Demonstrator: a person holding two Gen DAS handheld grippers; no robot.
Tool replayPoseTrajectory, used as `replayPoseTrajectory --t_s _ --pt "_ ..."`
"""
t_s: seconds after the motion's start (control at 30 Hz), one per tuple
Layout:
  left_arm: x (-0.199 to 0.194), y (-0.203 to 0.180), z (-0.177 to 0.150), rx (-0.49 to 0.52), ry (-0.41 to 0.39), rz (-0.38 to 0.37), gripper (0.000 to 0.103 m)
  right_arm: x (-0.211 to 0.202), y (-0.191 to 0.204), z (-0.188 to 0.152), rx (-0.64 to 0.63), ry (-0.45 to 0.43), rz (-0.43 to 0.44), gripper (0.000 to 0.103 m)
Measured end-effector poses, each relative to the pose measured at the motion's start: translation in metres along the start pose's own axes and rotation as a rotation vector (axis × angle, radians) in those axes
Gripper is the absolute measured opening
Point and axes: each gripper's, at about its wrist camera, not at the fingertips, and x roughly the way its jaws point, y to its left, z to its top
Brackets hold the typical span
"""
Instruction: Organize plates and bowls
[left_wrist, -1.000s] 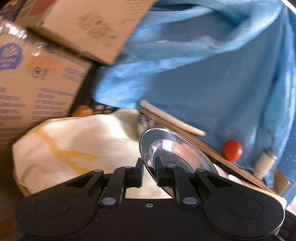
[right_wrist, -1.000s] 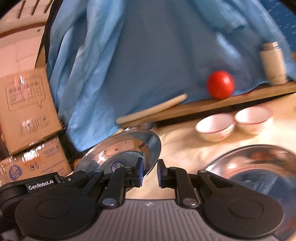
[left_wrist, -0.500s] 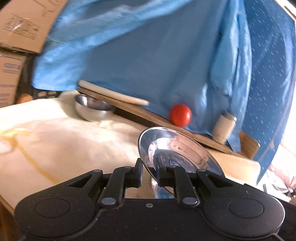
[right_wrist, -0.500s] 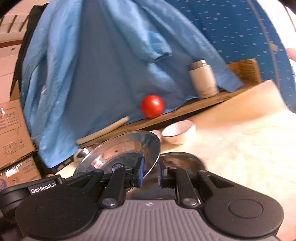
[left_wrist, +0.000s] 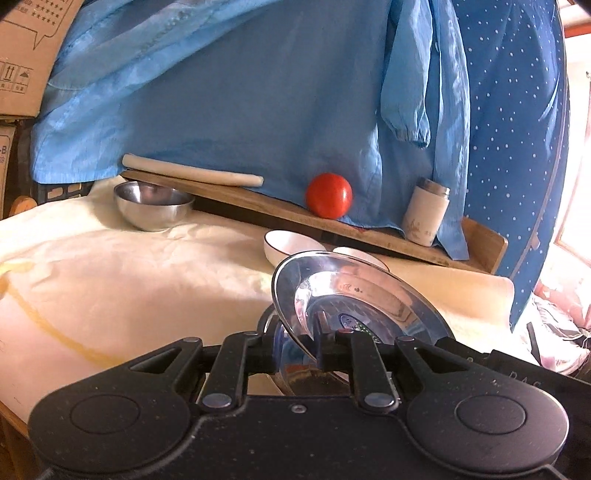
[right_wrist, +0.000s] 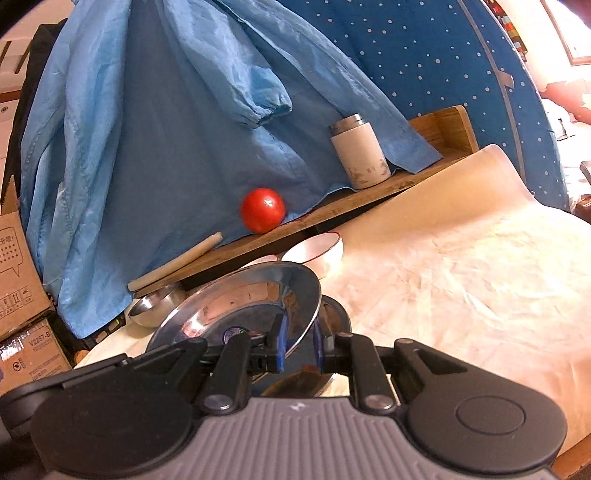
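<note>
Left wrist view, from the left edge: a small round steel bowl (left_wrist: 153, 206) sits on the cream cloth (left_wrist: 129, 280) at upper left, well apart from the work. At centre, two white ceramic bowls (left_wrist: 291, 247) stand just behind the shiny round stainless-steel plate (left_wrist: 354, 295). The plate is tilted steeply, with its rim between the fingers of the left gripper (left_wrist: 298, 350). Those jaws have just been opening. The rim lies between them, but the pads no longer appear to pinch it.

In the right wrist view the right gripper (right_wrist: 298, 349) is clamped on the same plate's opposite rim. A second dark steel plate (right_wrist: 338, 314) lies flat on the cloth just beneath and behind.

The likely risk is that the plate now hangs from one narrow pinch on a slick, thin rim. It could pivot or slip, drop off-centre onto the lower plate, or skid into the white bowls.

The plate is mirror-bright with a shallow dished centre, and it reflects both grippers.
</note>
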Motion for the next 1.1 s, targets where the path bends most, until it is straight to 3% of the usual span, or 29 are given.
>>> replayPoseTrajectory --t_s 1.1 --pt "0.013 -0.005 -0.003 0.046 0.068 0.032 0.024 0.008 0.002 0.000 -0.023 0.049 -0.036 0.018"
